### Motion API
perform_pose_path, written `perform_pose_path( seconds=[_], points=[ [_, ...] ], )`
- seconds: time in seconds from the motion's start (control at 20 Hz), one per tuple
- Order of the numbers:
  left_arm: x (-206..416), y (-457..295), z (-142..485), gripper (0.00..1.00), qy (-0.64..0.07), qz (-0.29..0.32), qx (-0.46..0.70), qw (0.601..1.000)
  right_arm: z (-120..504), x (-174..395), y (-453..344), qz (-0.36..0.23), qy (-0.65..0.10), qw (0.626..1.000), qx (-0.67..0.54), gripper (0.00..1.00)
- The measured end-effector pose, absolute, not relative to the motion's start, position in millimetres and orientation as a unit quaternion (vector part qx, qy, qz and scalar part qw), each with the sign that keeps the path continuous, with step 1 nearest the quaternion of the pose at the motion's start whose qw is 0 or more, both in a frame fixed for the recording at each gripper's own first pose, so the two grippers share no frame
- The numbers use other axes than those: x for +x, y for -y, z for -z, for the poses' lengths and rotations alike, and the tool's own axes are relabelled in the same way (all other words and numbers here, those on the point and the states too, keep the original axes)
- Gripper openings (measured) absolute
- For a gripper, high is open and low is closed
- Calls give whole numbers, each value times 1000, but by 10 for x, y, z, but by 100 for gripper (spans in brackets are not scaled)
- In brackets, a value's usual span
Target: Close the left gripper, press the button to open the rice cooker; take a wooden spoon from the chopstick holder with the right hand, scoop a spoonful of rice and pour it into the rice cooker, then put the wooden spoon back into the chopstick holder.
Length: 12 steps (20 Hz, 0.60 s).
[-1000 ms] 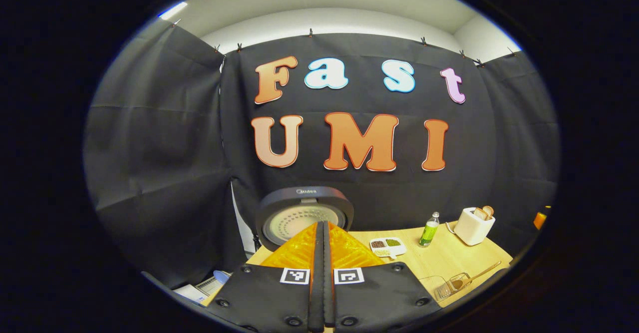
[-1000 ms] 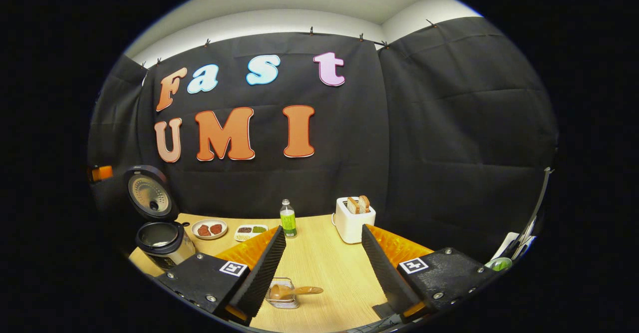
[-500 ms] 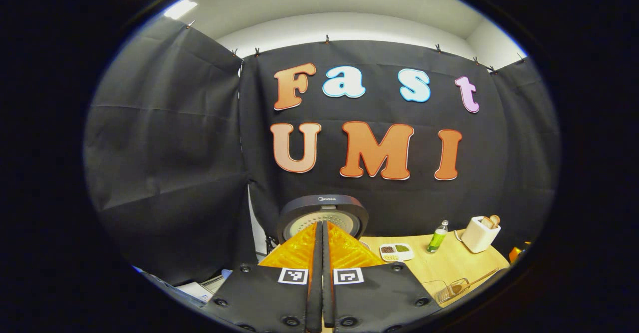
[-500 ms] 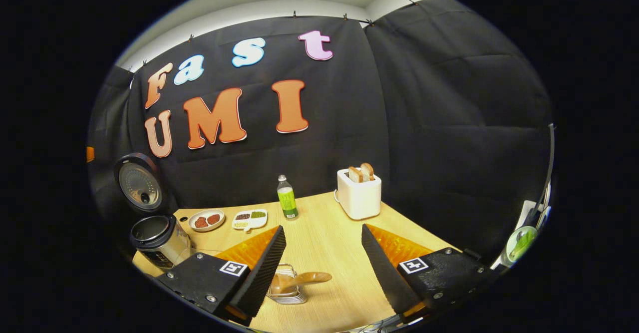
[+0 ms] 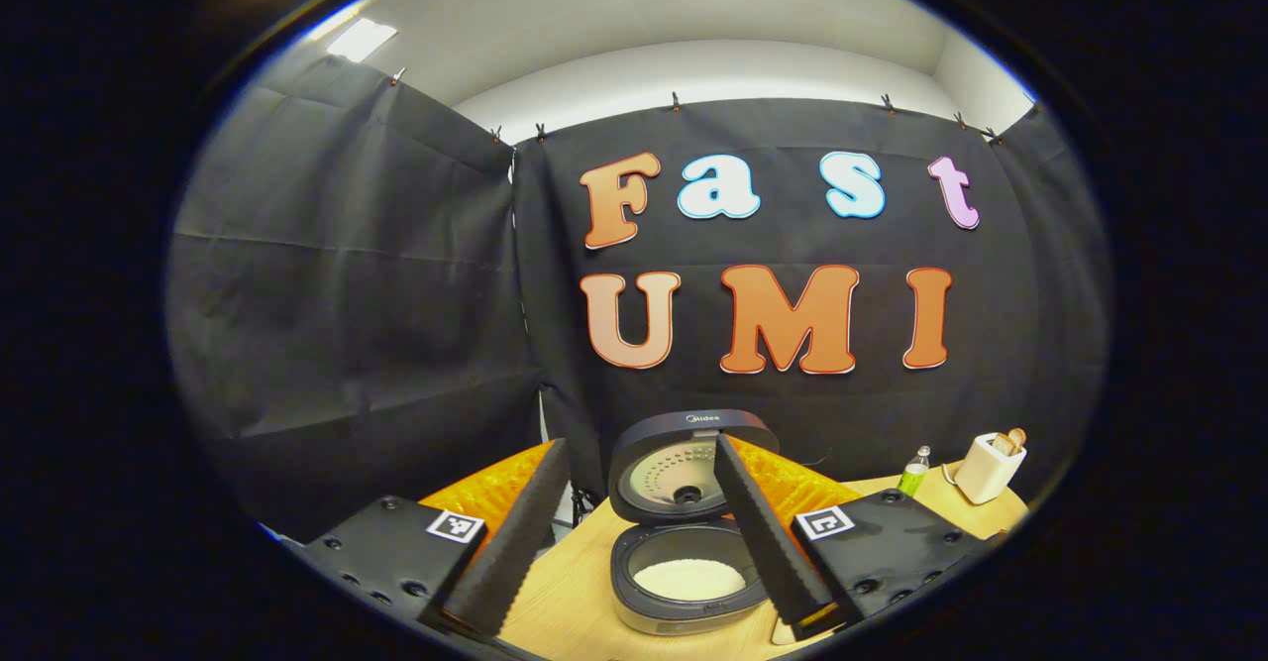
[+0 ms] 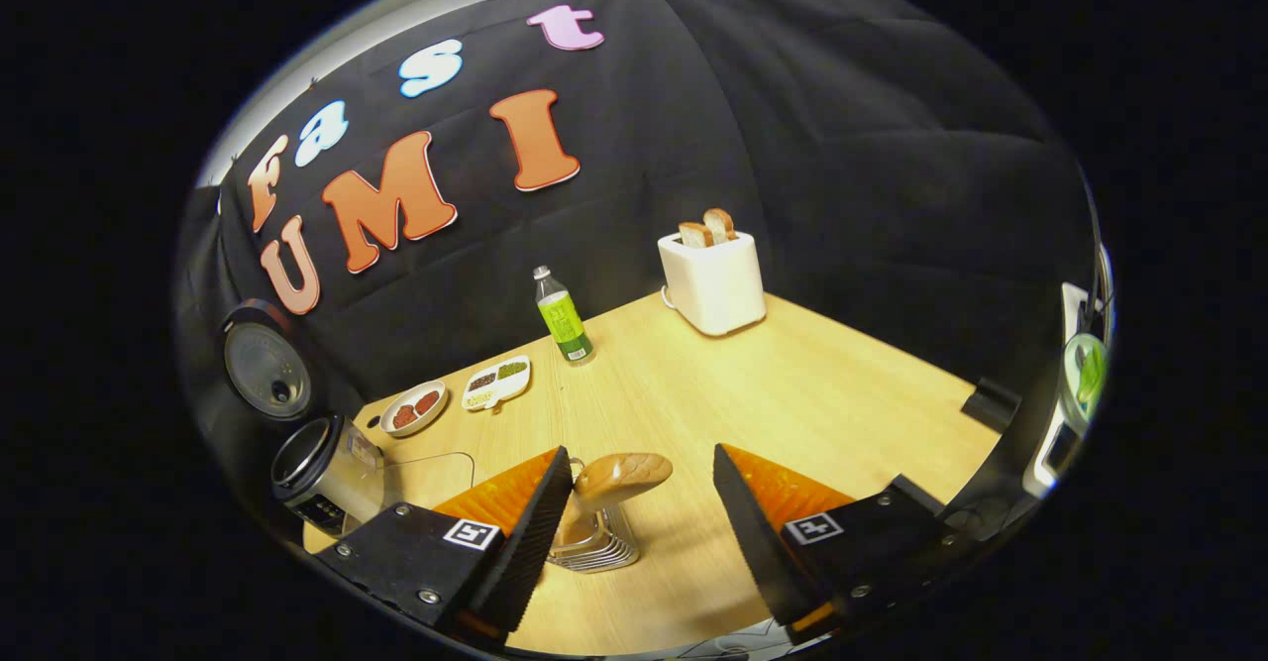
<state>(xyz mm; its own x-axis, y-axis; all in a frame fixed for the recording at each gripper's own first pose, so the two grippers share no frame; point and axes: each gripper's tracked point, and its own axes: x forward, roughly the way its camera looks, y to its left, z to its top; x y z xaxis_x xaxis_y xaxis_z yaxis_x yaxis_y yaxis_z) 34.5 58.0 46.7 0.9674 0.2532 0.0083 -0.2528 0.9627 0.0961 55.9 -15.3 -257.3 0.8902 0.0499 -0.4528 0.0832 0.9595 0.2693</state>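
- The rice cooker [image 5: 688, 542] sits low and centre in the left gripper view, its round lid [image 5: 690, 461] standing open behind a dark pot with a flat mound of white rice on the bottom; I judge the button step done.
- The left gripper [image 5: 634, 532] hangs above the pot with its ribbed black fingers [image 5: 510, 542] spread wide, holding nothing.
- In the right gripper view the right gripper [image 6: 639, 532] points down at the wooden spoon [image 6: 616, 476], fingers apart on either side of it and not touching it as far as I can tell.
- The spoon stands in the chopstick holder [image 6: 594, 547], a small rack of thin metal wire at the bottom centre, with the smooth, rounded brown end uppermost and leaning toward the right.
- What could go wrong: the spoon's top is polished and curved, so a pinch on that bulge could slide off; a grip lower on the narrower part looks safer.
- The wire holder looks light. If the fingers close off-centre or lift at a slant, I expect the rack to tip or come up with the spoon.
- The left finger is just beside the holder's rim, so a further drop may knock it across the pale wood-grain table [image 6: 792, 393].
- Farther up the frame stand a green-labelled bottle [image 6: 563, 316], a boxy white toaster [image 6: 711, 279] with two slices in it, and a divided dish [image 6: 498, 384] of grains, well apart from the spoon.
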Motion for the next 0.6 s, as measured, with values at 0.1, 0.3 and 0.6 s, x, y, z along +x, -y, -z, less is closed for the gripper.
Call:
perform_pose_path(
  seconds=[0.1,0.3,0.6],
  points=[
    [313,-618,-485,100,-4,-134,54,990,2599,574,77,2,-242,954,176,76],
    [326,-631,-447,100,-9,-131,52,990,2580,623,-111,-20,-266,939,216,42],
    [354,-665,-379,100,-16,-122,36,992,2476,763,-338,-34,-269,940,206,19]
  ],
)
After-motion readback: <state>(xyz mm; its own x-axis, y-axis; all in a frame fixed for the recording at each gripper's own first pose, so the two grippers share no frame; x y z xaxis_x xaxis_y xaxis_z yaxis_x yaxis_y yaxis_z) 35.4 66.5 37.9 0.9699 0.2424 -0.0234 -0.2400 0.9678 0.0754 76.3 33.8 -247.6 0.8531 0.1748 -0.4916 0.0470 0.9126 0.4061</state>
